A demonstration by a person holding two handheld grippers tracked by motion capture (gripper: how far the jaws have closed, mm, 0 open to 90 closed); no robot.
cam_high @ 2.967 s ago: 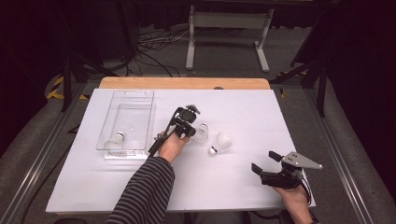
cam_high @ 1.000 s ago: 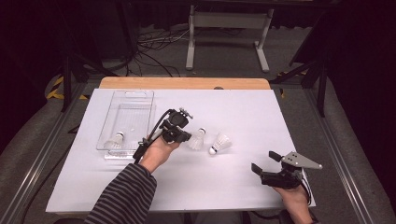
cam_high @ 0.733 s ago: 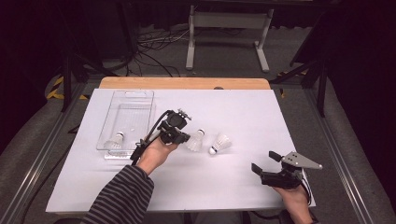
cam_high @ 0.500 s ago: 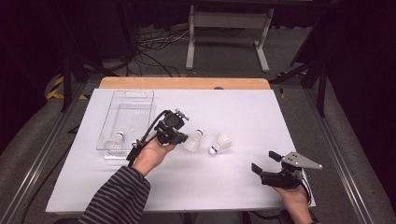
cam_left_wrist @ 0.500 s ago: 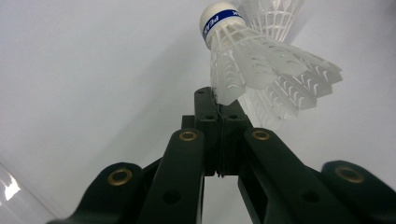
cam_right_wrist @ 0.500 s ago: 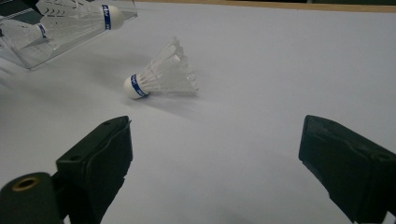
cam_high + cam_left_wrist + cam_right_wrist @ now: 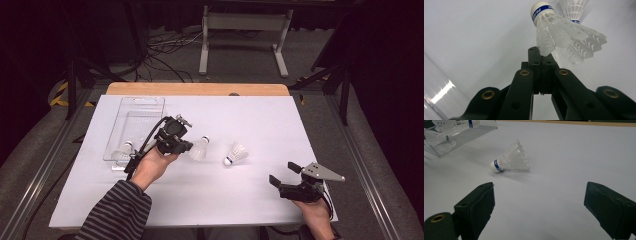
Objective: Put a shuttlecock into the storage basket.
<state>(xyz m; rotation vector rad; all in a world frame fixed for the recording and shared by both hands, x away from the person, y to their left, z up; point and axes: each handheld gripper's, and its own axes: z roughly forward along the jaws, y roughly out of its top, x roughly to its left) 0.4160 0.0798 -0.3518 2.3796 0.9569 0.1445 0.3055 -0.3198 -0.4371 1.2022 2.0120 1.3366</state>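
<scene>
My left gripper (image 7: 186, 147) is shut on the skirt edge of a white shuttlecock (image 7: 199, 149) with a blue-banded cork, holding it just above the white table. In the left gripper view the jaws stand pressed together (image 7: 540, 53) with the feather rim of that shuttlecock (image 7: 559, 32) pinched at their tip. A second shuttlecock (image 7: 236, 152) lies on its side to the right, also seen as the shuttlecock (image 7: 511, 158) ahead of my right gripper (image 7: 539, 202). My right gripper (image 7: 282, 173) rests open near the table's front right, nothing between its jaws.
A clear plastic tray (image 7: 135, 125) stands at the left of the table sheet with another shuttlecock (image 7: 121, 152) at its near end. The wooden table edge (image 7: 200, 89) runs along the back. A striped sleeve (image 7: 115, 212) comes in from the bottom.
The left gripper has moved left toward the tray and risen a little, carrying the shuttlecock along. The right gripper and the lying shuttlecock have stayed put.
</scene>
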